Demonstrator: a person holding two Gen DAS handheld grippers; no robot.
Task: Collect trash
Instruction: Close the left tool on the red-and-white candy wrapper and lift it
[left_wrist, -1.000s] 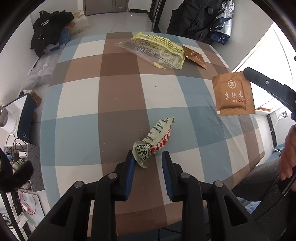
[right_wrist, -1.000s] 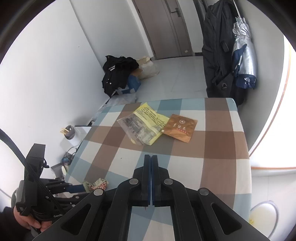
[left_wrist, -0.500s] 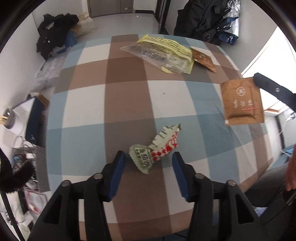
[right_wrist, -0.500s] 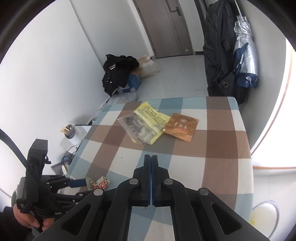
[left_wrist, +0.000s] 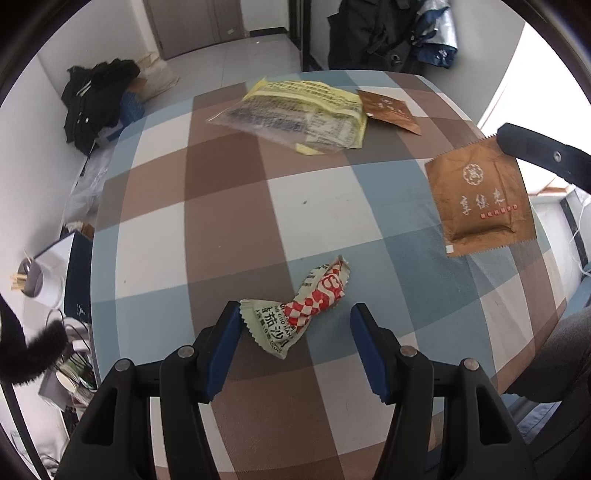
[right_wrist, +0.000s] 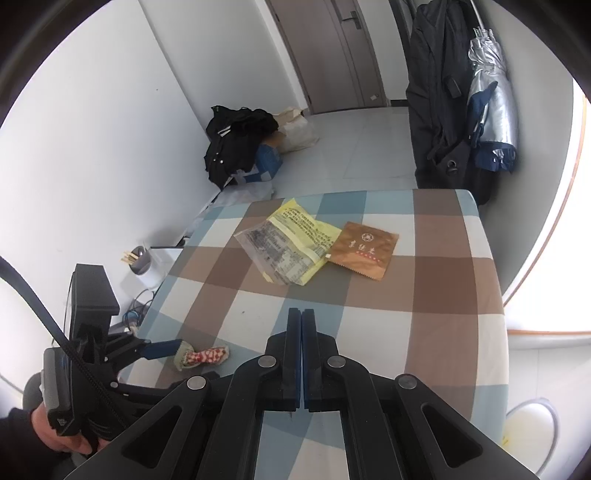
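A crumpled red, white and green snack wrapper (left_wrist: 306, 306) lies on the checked tablecloth (left_wrist: 229, 192). My left gripper (left_wrist: 295, 317) straddles it with its jaws opening; the left pad is at the wrapper's edge and the right pad stands apart. The right wrist view shows the same wrapper (right_wrist: 203, 358) beside the left gripper's blue finger (right_wrist: 162, 349). My right gripper (right_wrist: 301, 314) is shut, and in the left wrist view a brown sachet (left_wrist: 480, 195) hangs from its tip (left_wrist: 535, 155) above the table. A yellow and clear plastic bag (left_wrist: 295, 114) and a second brown sachet (left_wrist: 388, 110) lie at the far end.
A pale round container (right_wrist: 532, 424) stands on the floor past the table's right edge. Black clothes and bags (right_wrist: 240, 144) are piled on the floor, and a dark backpack and silver umbrella (right_wrist: 487, 92) hang by the wall. A cup with sticks (right_wrist: 138, 258) and cables sit left of the table.
The left gripper's jaws have spread wide on either side of the snack wrapper, and its view has tipped and rolled a little. The right gripper has kept still with the brown sachet.
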